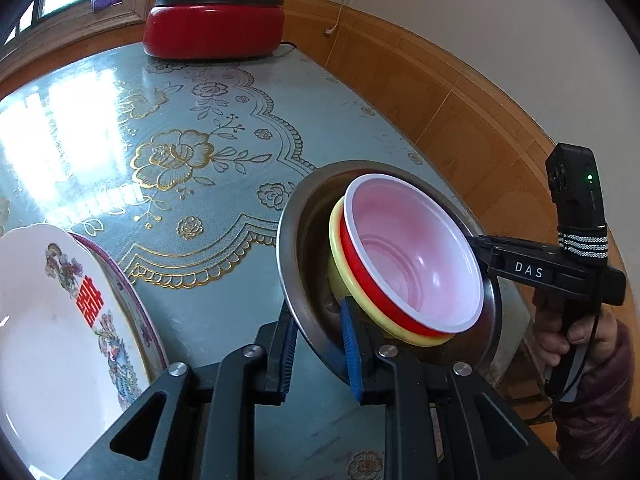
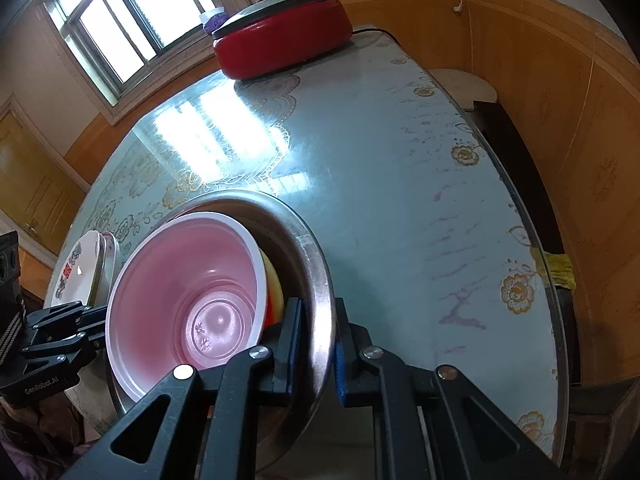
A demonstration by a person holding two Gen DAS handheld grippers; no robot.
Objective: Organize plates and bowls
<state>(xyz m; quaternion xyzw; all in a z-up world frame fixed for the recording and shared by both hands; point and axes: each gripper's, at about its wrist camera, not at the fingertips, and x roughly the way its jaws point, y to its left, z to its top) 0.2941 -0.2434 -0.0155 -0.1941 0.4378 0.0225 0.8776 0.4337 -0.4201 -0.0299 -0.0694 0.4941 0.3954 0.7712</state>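
**Both grippers clamp the steel basin**

The left gripper (image 1: 320,344) fingers pinch the steel basin (image 1: 308,216) rim; the right gripper (image 2: 318,344) nips the opposite edge. Inside, tilted above the surface (image 1: 240,128), sit a red bowl (image 1: 412,252) and yellow bowl (image 1: 340,276). Plates (image 1: 48,320) lie left.

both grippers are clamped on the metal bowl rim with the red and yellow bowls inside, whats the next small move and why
Probably lower the metal bowl level onto the table. The left gripper and right gripper each pinch its rim on opposite sides, and it looks tilted, with the red bowl and yellow bowl leaning inside. Levelling it first should keep them from sliding out.
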